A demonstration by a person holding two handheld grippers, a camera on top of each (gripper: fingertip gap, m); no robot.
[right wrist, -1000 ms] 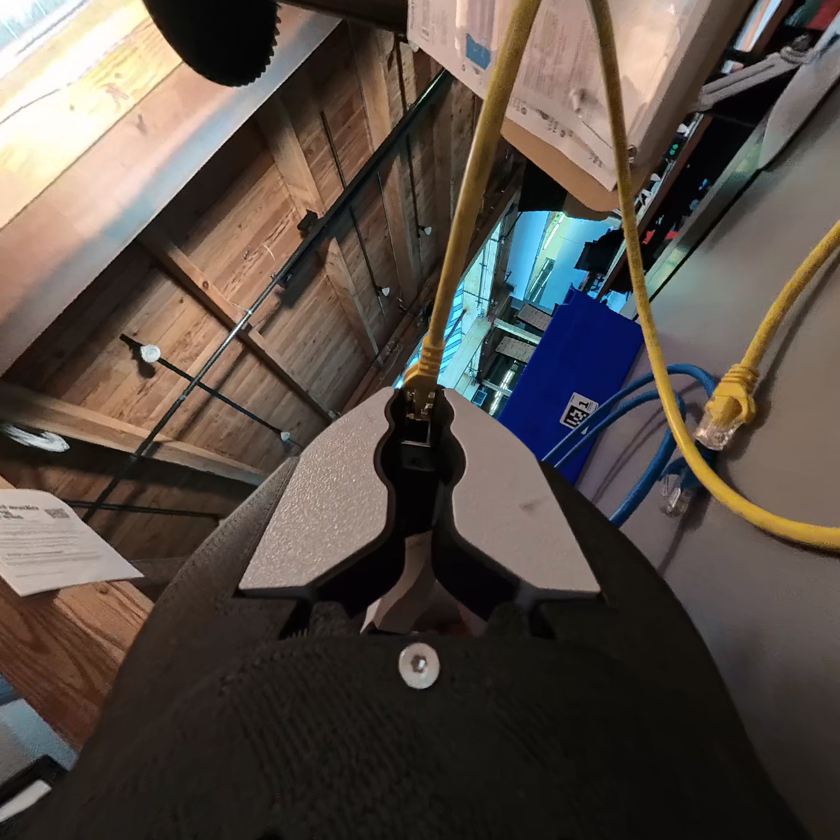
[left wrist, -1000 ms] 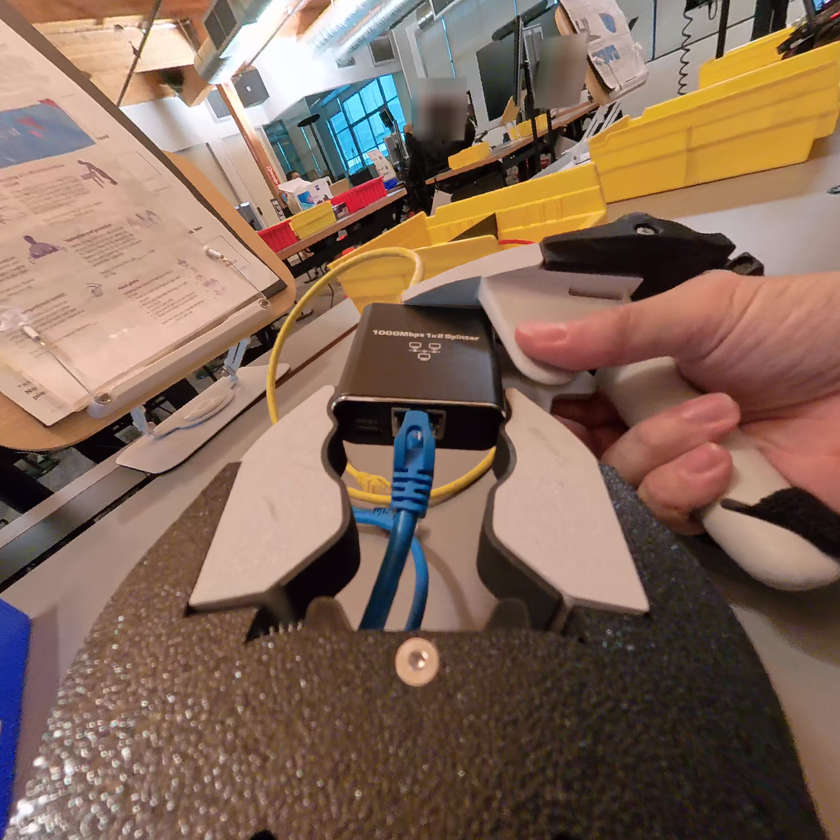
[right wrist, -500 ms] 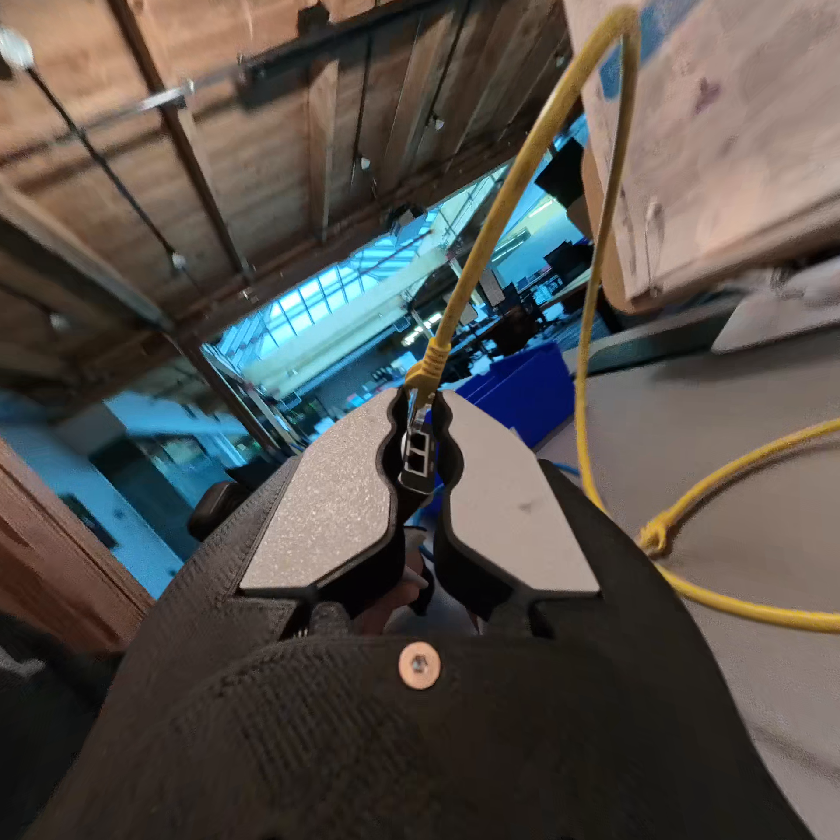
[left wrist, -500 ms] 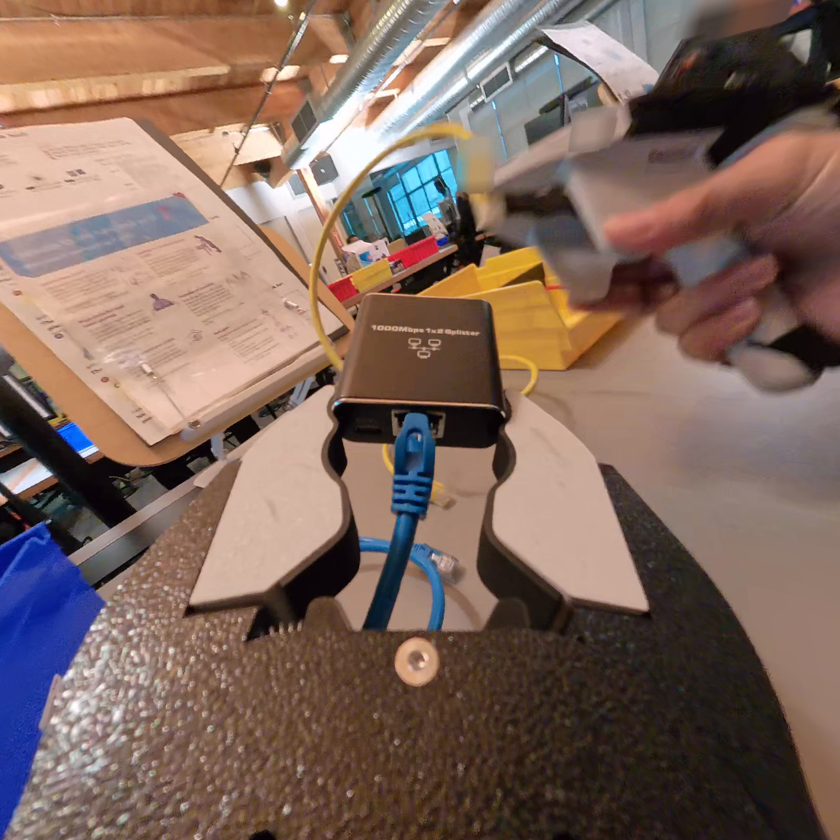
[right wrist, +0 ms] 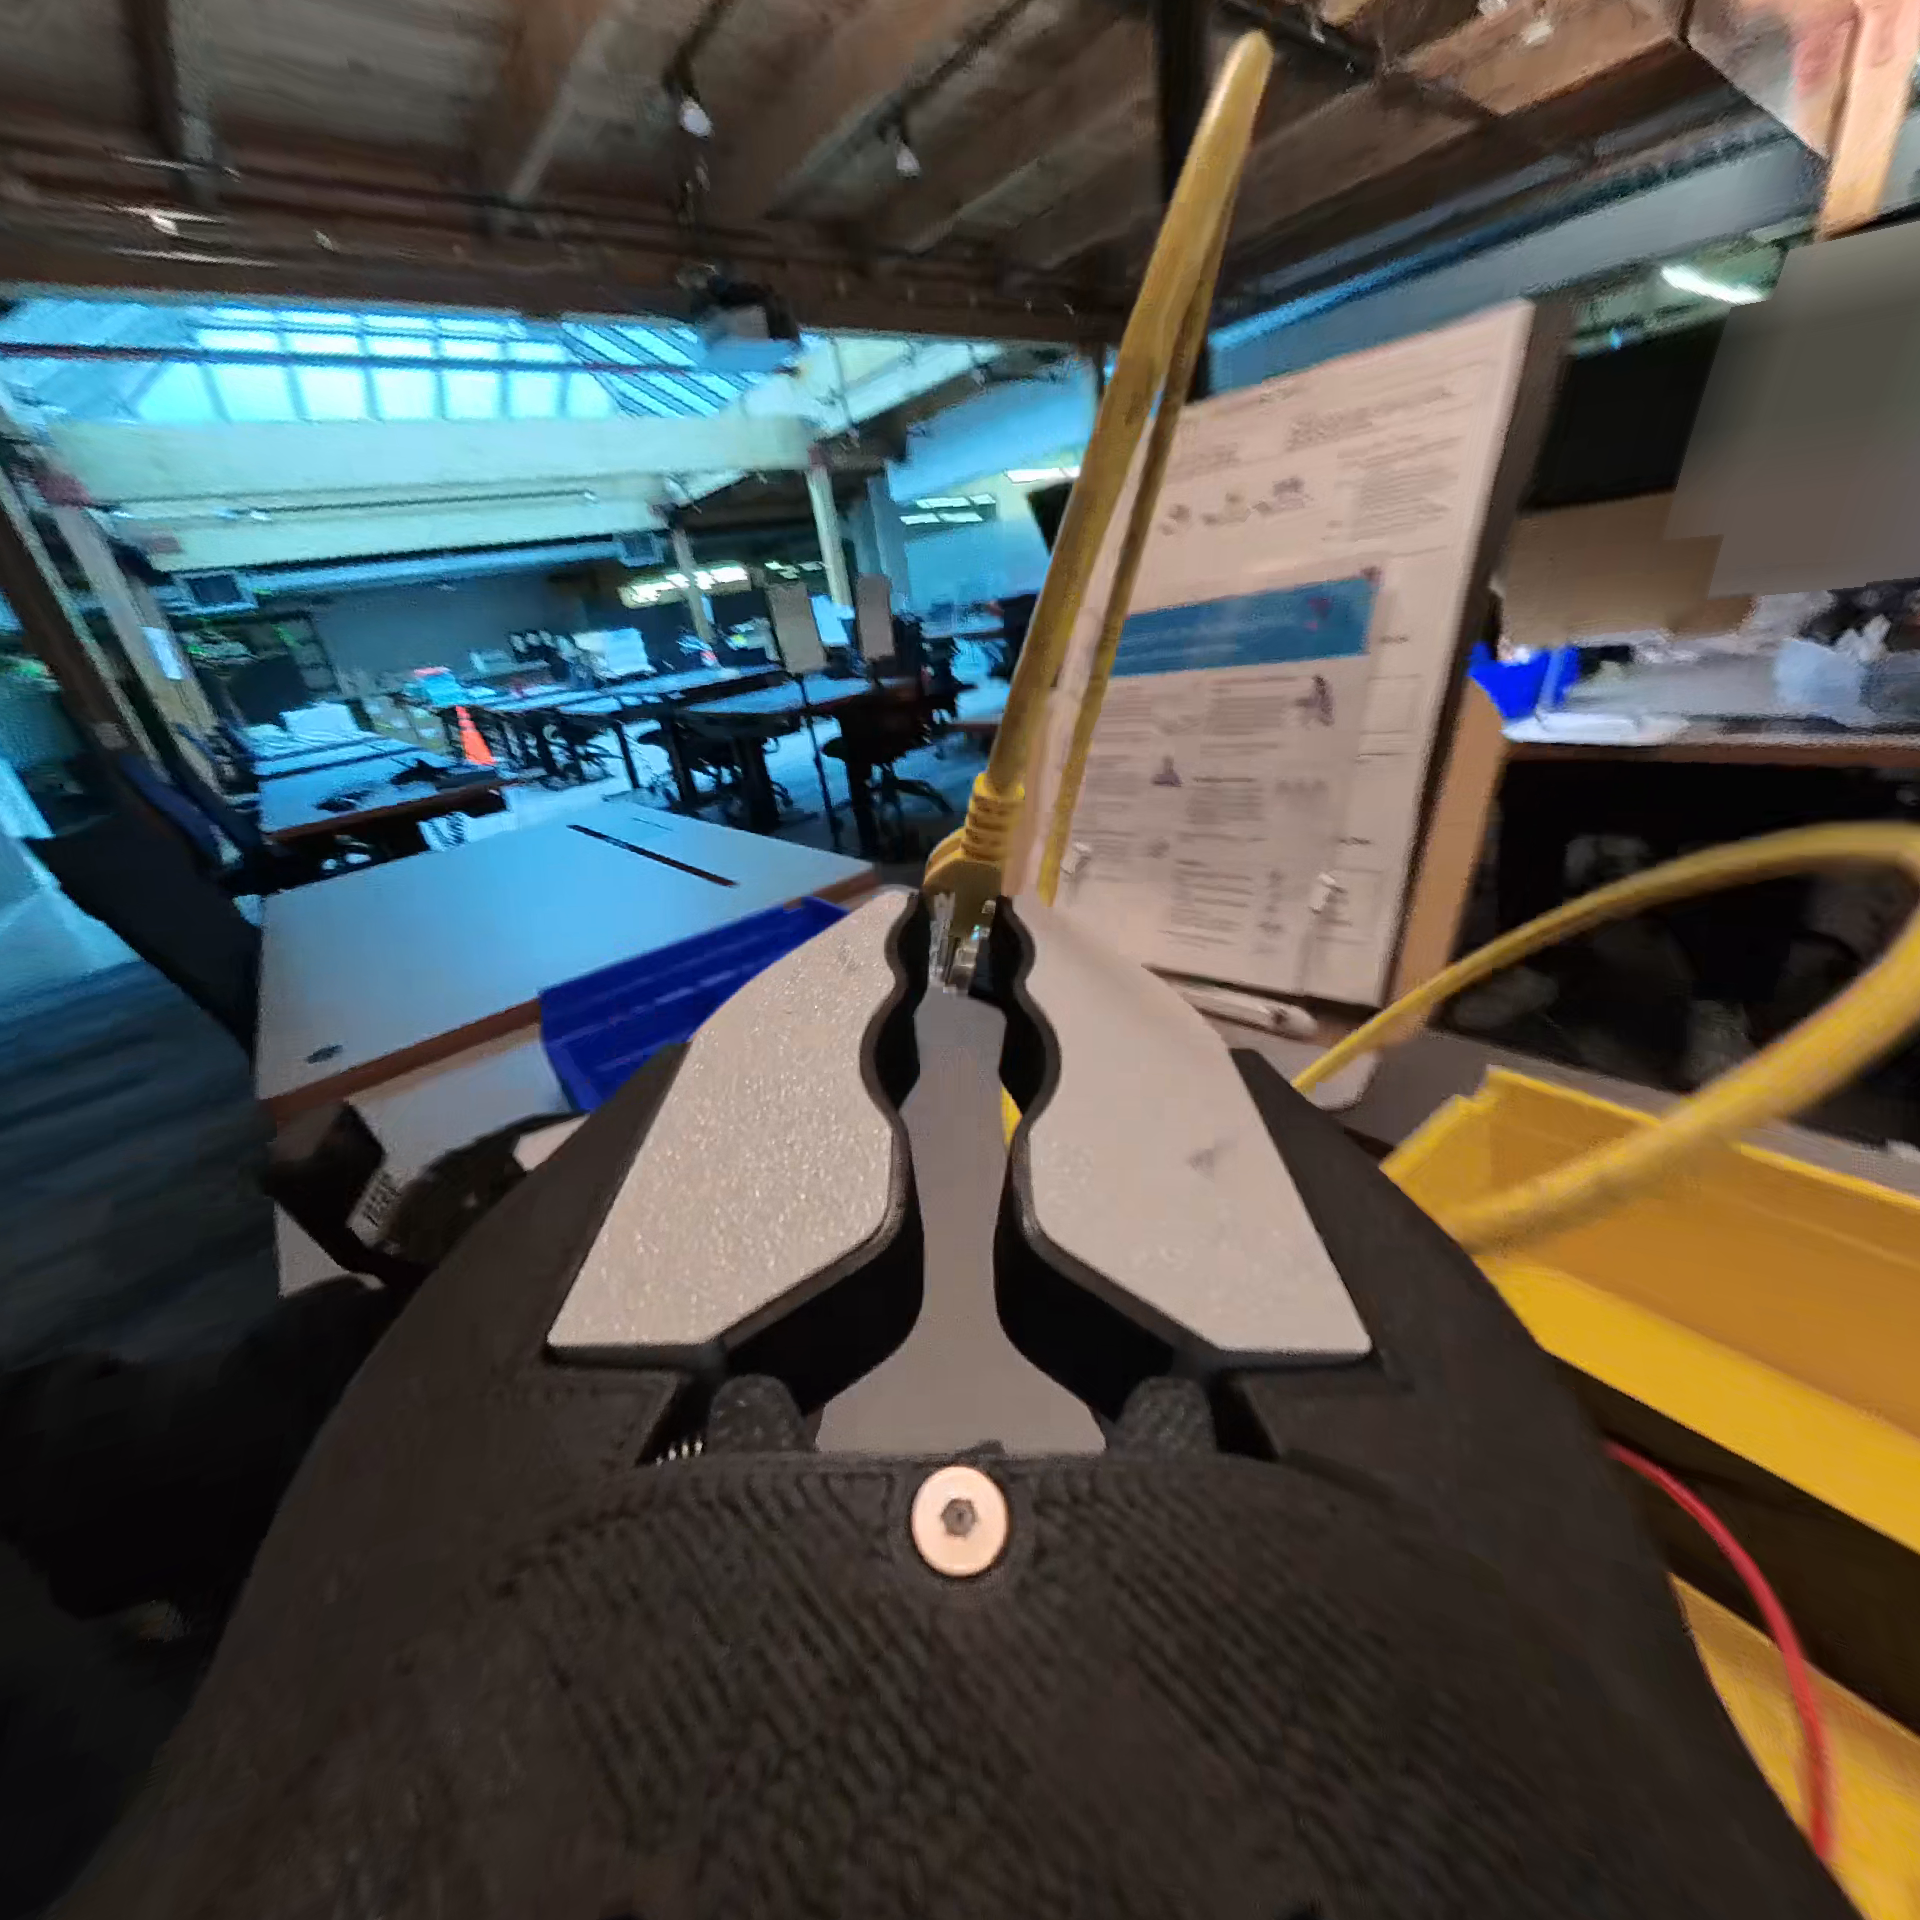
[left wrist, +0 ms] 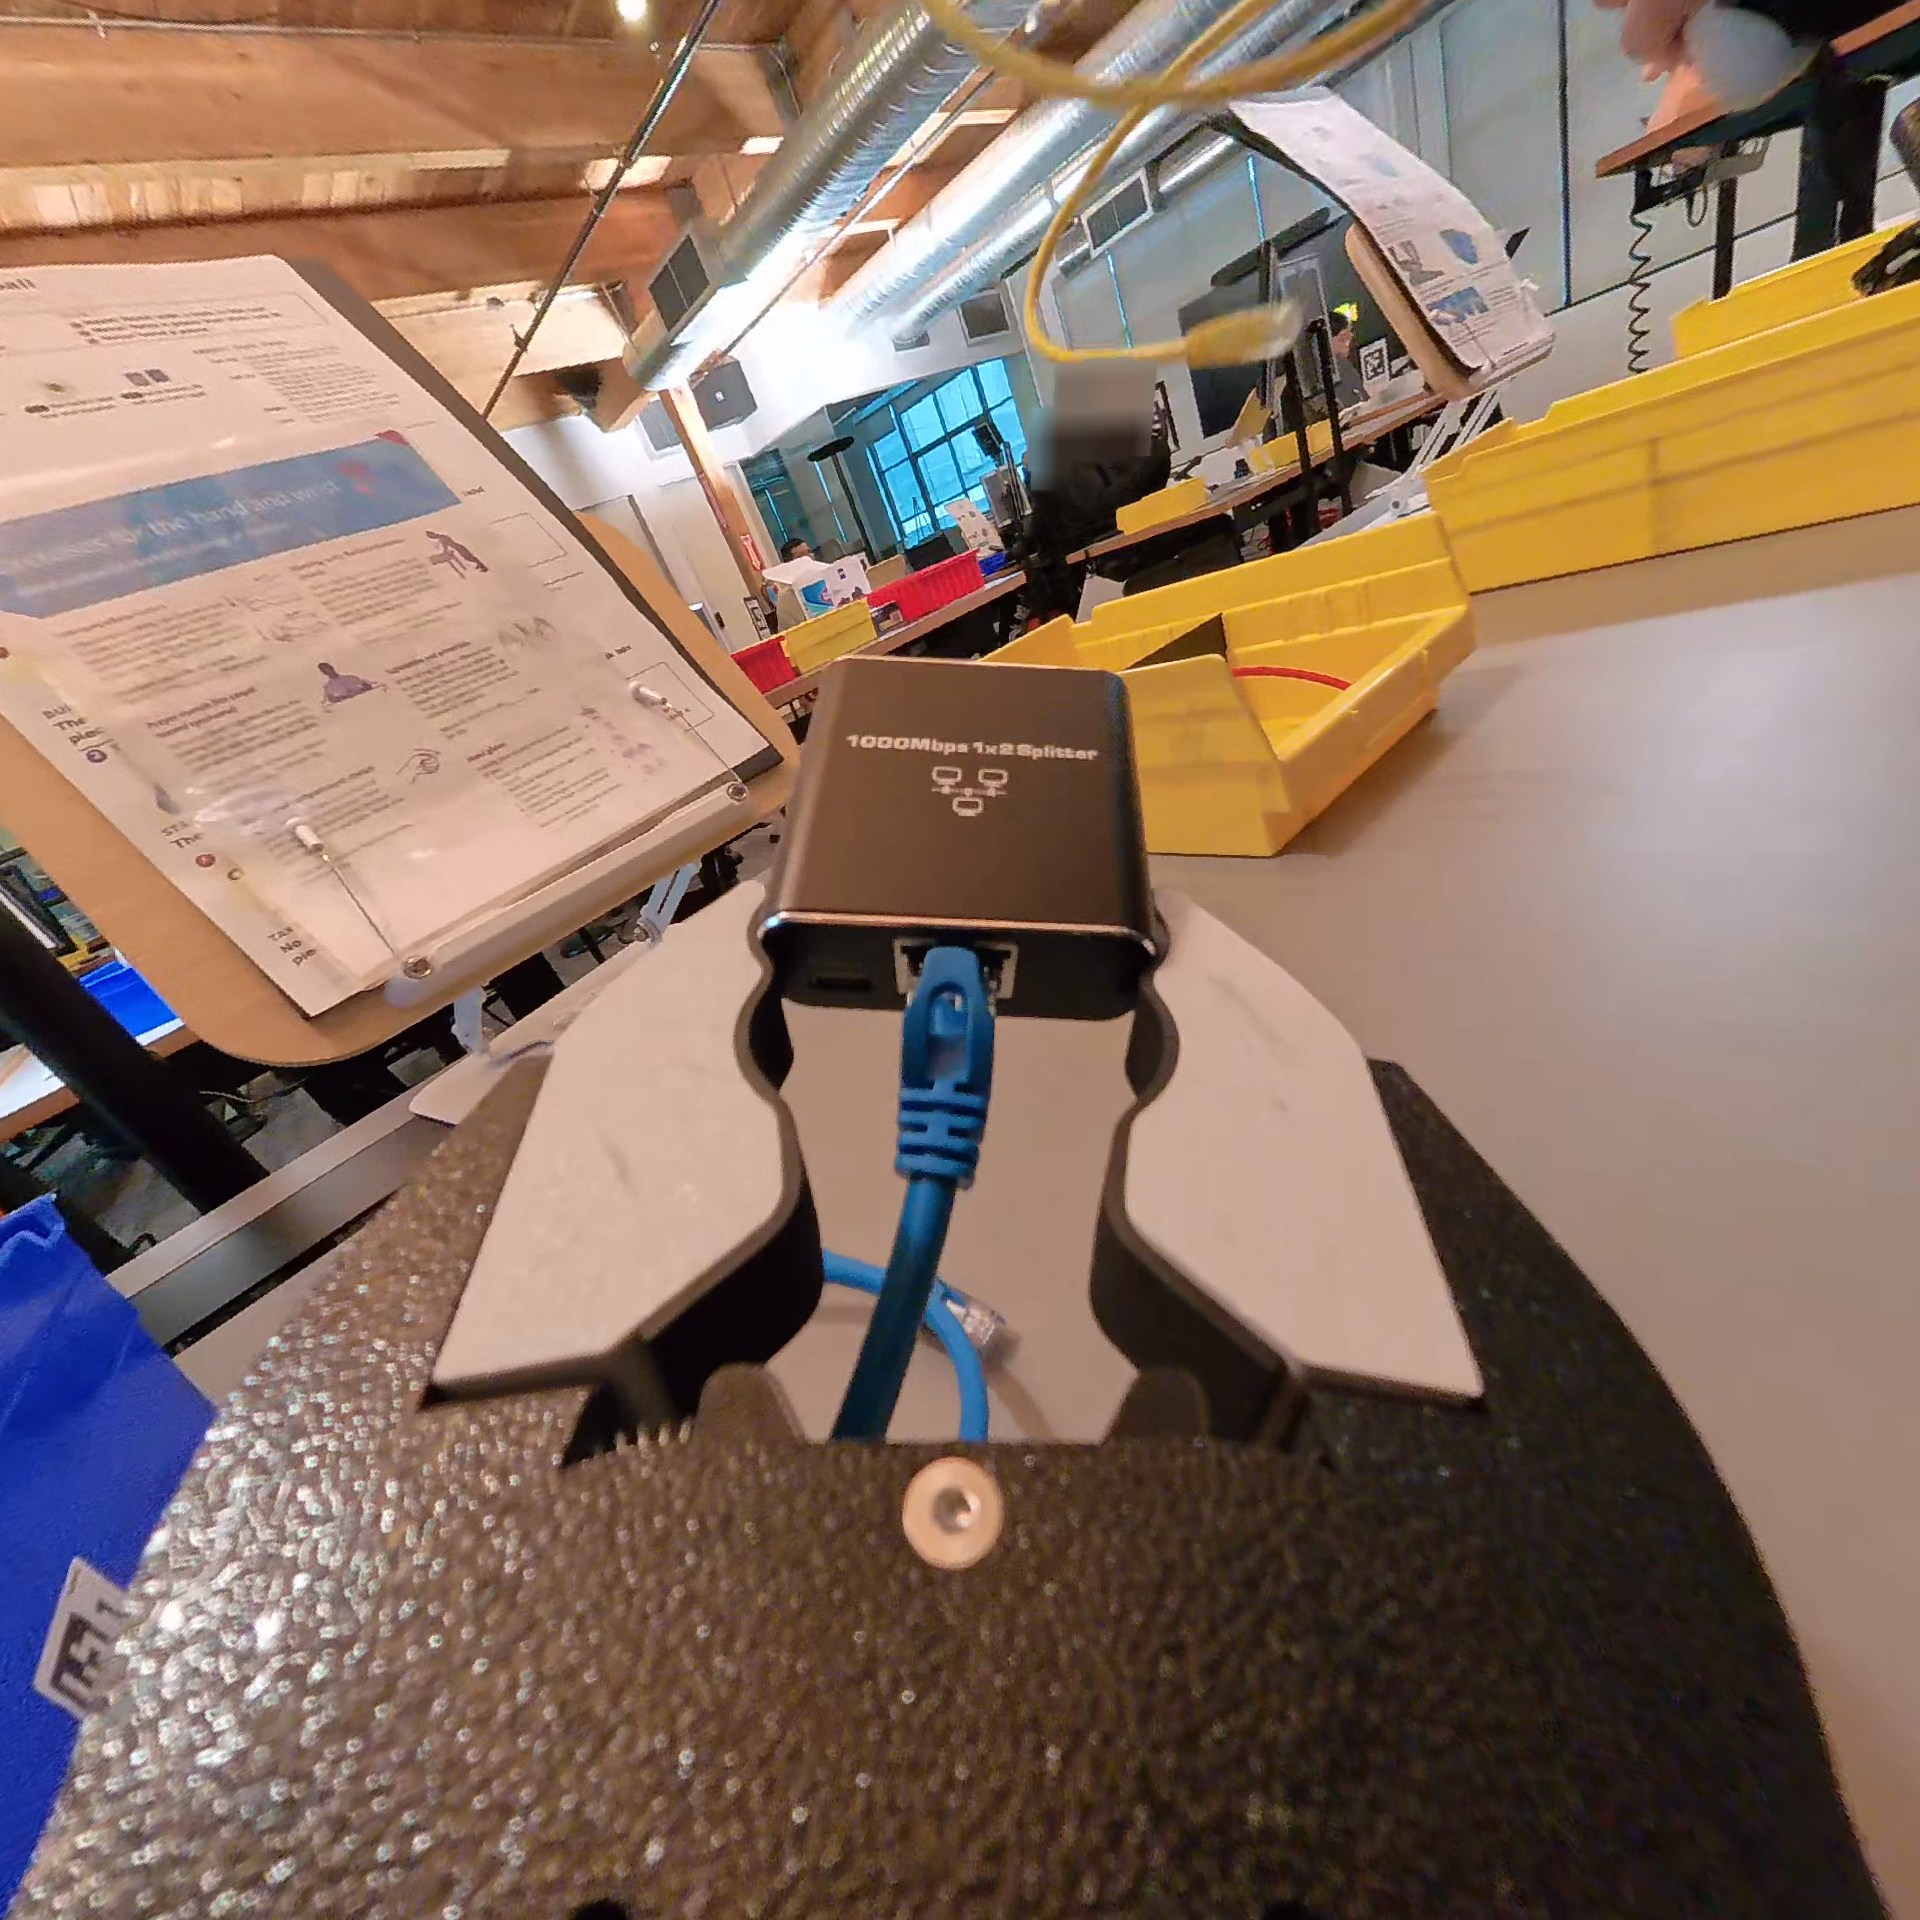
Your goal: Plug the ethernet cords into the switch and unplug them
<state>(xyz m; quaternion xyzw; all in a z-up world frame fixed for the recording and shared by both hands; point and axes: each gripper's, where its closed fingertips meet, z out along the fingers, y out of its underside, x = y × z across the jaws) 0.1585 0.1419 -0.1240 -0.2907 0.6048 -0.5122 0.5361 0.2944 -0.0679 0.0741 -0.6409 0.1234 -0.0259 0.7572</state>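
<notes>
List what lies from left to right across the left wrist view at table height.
Blue plastic bin → tilted wooden board with printed sheet → black box-shaped switch held in the left gripper → open yellow plastic bin.

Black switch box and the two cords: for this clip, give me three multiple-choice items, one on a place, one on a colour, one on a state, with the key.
1. Where is the black switch box?
A. Between the left gripper's fingers, above the table
B. Inside the yellow bin
C. On the document stand

2. What colour is the cord plugged into the box's near face?
A. Yellow
B. Red
C. Blue

3. What is the right gripper doing?
A. Open and empty
B. Shut on a yellow plug
C. Shut on the box

Key: 1 A, the left gripper clamps the box by its sides. 2 C, the blue cord sits in the port. 3 B, the fingertips pinch the yellow plug, its yellow cord arching upward.
</notes>
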